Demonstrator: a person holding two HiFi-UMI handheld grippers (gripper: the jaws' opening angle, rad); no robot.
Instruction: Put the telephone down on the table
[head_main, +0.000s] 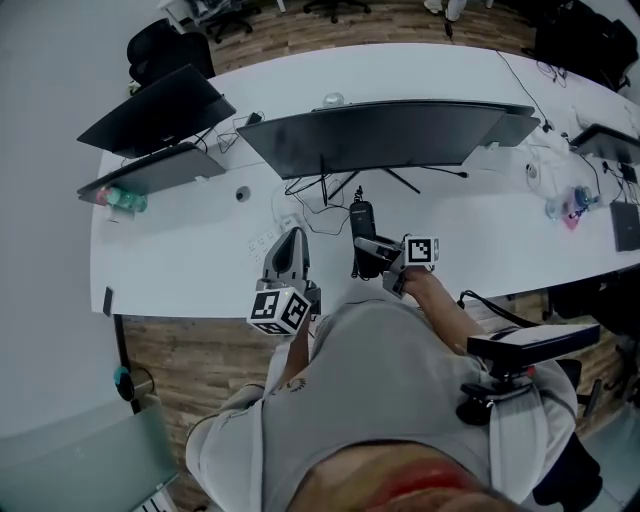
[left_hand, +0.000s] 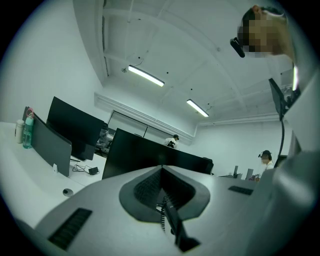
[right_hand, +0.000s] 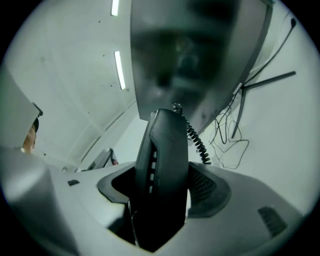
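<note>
The telephone is a black handset (head_main: 362, 222) with a coiled cord (right_hand: 198, 142). My right gripper (head_main: 374, 250) is shut on it and holds it upright over the front of the white table (head_main: 200, 260), below the wide monitor. In the right gripper view the handset (right_hand: 165, 160) fills the gap between the jaws and rises toward the monitor's underside. I cannot tell whether its lower end touches the table. My left gripper (head_main: 291, 240) is just to the left, tips pointing away from me. Its jaws meet with nothing between them (left_hand: 161, 170).
A wide dark monitor (head_main: 380, 135) on a thin stand spans the table's middle, with loose cables (head_main: 320, 200) beneath it. Two more screens (head_main: 155, 110) and a bottle (head_main: 125, 199) sit at the left end. A dark device (head_main: 530, 345) juts out by my right side.
</note>
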